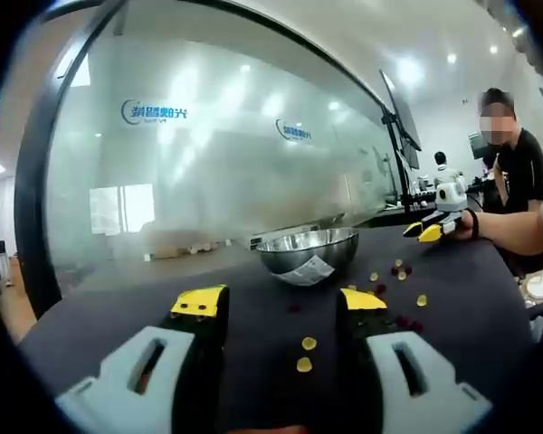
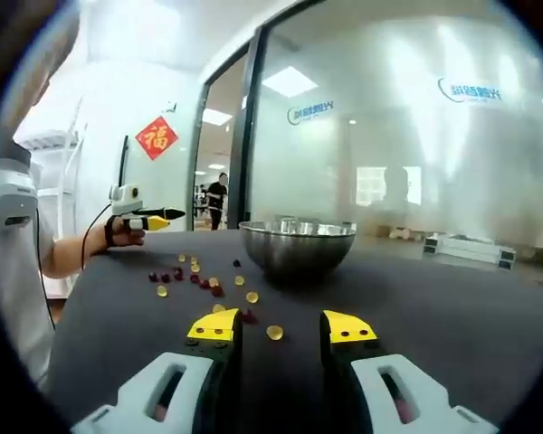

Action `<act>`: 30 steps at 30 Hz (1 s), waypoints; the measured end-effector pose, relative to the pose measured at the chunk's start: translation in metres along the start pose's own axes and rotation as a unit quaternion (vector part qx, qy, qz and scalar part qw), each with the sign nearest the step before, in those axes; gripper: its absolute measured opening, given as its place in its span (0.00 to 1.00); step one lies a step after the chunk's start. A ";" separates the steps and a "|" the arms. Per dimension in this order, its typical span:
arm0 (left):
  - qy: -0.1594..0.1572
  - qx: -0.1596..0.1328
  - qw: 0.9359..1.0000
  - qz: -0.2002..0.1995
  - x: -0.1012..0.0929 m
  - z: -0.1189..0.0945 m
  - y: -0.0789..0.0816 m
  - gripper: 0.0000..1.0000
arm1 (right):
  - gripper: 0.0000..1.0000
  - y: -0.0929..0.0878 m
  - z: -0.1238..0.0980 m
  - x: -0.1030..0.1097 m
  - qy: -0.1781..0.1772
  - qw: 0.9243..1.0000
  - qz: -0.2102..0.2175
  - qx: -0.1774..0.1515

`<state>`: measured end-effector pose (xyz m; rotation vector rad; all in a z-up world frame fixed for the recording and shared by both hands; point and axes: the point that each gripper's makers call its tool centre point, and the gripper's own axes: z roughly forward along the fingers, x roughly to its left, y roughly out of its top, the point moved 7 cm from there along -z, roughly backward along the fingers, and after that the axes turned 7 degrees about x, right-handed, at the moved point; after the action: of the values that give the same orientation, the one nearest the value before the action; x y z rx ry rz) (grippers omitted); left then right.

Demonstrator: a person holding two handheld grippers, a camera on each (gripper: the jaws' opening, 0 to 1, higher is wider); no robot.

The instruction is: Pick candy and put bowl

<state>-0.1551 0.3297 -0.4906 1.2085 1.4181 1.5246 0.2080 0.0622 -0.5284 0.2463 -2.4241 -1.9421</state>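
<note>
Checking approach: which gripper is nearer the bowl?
Right, slightly, by my judgement. The right gripper faces the bowl across a few candies; the left gripper sits farther back, with the bowl smaller in its view.

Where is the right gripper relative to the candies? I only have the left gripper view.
Observer: The right gripper is open, with one yellow candy lying between its jaw tips.
Operator: Anything else close to it?
Observer: A dark red candy lies beside the tip of its left jaw.
Operator: And the bowl from there?
Observer: The steel bowl stands upright straight ahead, beyond those candies; its inside is hidden.
</note>
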 end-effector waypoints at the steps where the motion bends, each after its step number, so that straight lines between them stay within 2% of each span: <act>1: -0.001 -0.001 1.000 -0.001 0.000 0.000 0.000 0.41 | 0.30 0.000 0.000 0.000 0.000 1.000 0.000 -0.001; 23: -0.002 -0.007 1.000 -0.004 0.001 -0.001 0.002 0.41 | 0.29 -0.003 0.004 0.002 0.002 1.000 -0.012 0.019; 28: -0.002 -0.010 1.000 -0.005 0.001 -0.002 0.003 0.41 | 0.29 -0.001 0.005 -0.003 0.006 1.000 0.002 0.014; 30: -0.003 -0.011 1.000 -0.005 0.000 -0.002 0.004 0.41 | 0.29 -0.001 0.008 -0.004 0.004 1.000 -0.005 0.028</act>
<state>-0.1568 0.3286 -0.4869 1.1910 1.3978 1.5238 0.2113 0.0703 -0.5311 0.2681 -2.4783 -1.8763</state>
